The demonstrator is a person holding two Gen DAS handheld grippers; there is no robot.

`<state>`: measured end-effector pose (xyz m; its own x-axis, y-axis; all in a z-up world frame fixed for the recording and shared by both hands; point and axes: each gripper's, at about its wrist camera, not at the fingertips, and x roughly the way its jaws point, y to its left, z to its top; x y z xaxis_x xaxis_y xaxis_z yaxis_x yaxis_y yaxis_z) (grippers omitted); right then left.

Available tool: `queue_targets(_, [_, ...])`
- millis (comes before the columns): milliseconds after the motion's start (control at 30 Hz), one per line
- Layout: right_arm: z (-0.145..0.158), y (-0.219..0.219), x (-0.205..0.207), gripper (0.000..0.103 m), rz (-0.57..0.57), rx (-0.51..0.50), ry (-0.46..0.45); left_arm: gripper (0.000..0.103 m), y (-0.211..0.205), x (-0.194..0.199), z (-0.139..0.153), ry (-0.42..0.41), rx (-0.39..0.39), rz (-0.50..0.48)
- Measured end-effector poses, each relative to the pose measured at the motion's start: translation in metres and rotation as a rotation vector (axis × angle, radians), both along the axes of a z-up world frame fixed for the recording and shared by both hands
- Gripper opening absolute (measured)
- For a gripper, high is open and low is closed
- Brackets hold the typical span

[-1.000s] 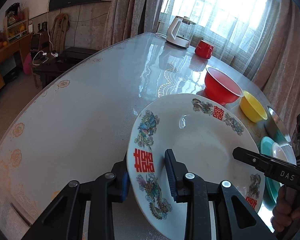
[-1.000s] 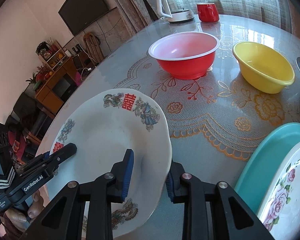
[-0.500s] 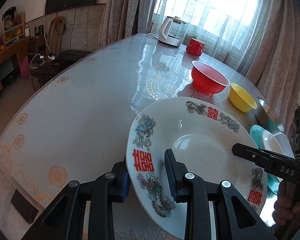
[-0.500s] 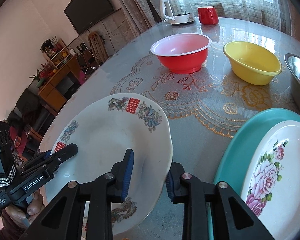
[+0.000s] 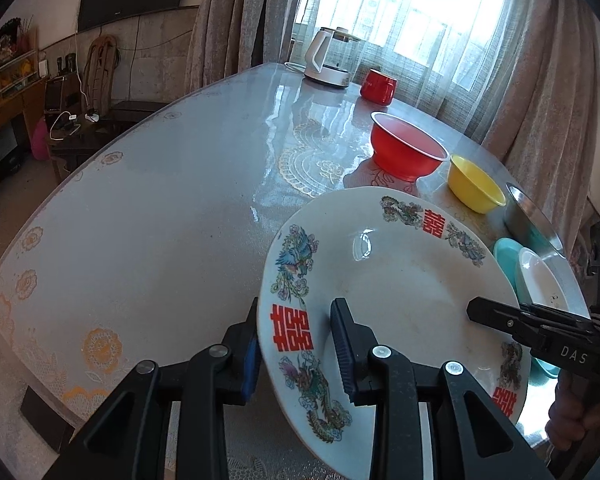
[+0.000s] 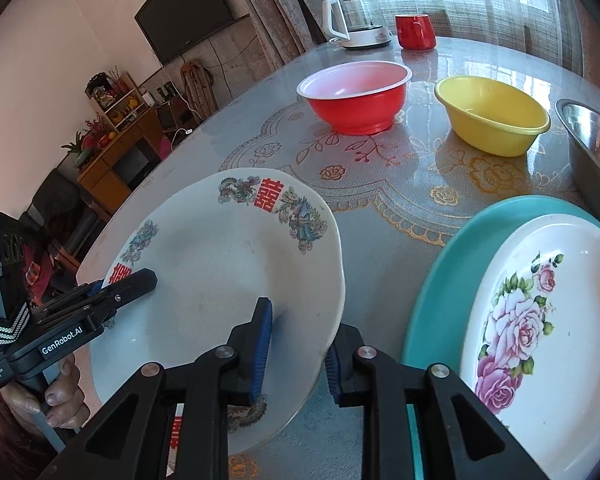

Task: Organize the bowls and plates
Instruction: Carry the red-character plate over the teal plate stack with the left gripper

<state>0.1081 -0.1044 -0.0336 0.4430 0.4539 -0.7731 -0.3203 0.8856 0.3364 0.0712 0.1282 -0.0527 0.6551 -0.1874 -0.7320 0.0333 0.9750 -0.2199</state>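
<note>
The left gripper (image 5: 296, 344) pinches one rim of the white plate (image 5: 396, 292), and the right gripper (image 6: 298, 348), whose jaws have just been closing, pinches the opposite rim. The plate hangs tilted above the table (image 5: 160, 208). Since a second ago the green plate (image 6: 444, 264) with the rose plate (image 6: 540, 304) on it has come nearer, so stacking looks close. Farther off sit the red bowl (image 6: 354, 96) and yellow bowl (image 6: 492, 114).
</note>
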Motion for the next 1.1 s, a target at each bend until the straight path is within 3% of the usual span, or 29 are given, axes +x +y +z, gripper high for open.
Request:
queue_targets(133, [-0.001, 0.002, 0.002, 0.026, 0.011, -0.003, -0.003, 0.033, 0.002, 0.011, -0.003, 0.006, -0.032, -0.018])
queue_targets(200, [-0.001, 0.003, 0.002, 0.026, 0.018, -0.010, -0.008, 0.034, -0.003, 0.010, -0.002, -0.004, -0.001, -0.017])
queue_targets(633, [0.018, -0.010, -0.022, 0.025, 0.011, -0.013, -0.093, 0.030, -0.019, -0.015, 0.010, -0.073, 0.006, -0.074])
queue_targets(800, [0.020, -0.025, -0.026, 0.025, -0.030, 0.007, -0.100, 0.029, -0.032, -0.016, 0.020, -0.096, 0.001, -0.101])
queue_targets(1100, [0.050, -0.072, -0.048, 0.025, -0.140, 0.027, -0.185, 0.030, -0.084, -0.012, 0.046, -0.148, 0.003, -0.230])
